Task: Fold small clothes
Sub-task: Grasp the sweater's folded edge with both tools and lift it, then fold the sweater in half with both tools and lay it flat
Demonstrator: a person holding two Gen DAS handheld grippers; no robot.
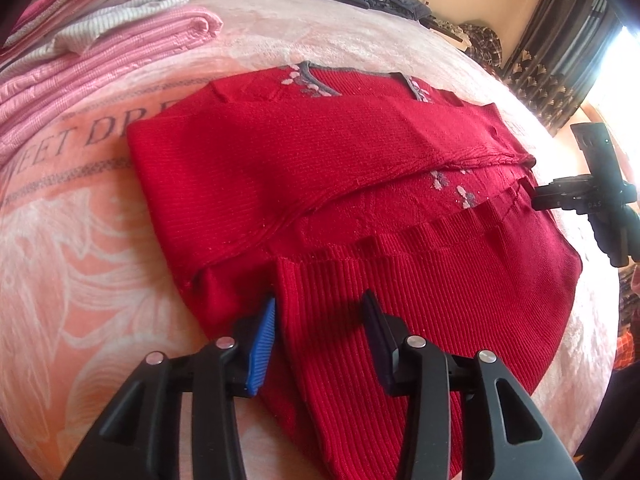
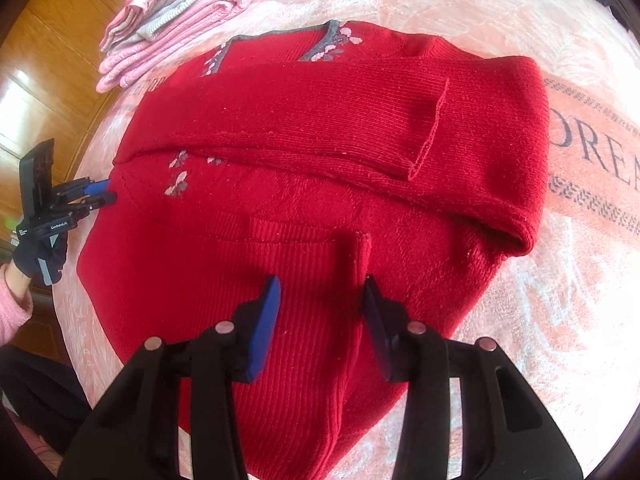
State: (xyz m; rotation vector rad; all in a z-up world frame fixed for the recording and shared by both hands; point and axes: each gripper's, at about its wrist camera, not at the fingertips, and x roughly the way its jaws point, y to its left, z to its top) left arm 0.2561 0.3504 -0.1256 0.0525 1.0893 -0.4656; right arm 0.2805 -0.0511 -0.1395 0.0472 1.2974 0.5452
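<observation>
Red sweater (image 1: 320,168) flat on pink blanket (image 1: 80,240), sleeves folded across. Left gripper (image 1: 320,316) and right gripper (image 2: 322,296) both spread wide over sweater's ribbed hem, holding nothing.

One red sweater (image 1: 320,184) at centre, both sleeves folded across. One stack (image 1: 100,52) of folded clothes at 10 o'clock, roughly four or five pieces, exact count unclear. One printed blanket (image 1: 72,260) underneath. Two grippers: left (image 1: 320,308) at 6 o'clock, right (image 2: 322,288) likewise in its own view. Two fingers on each.
</observation>
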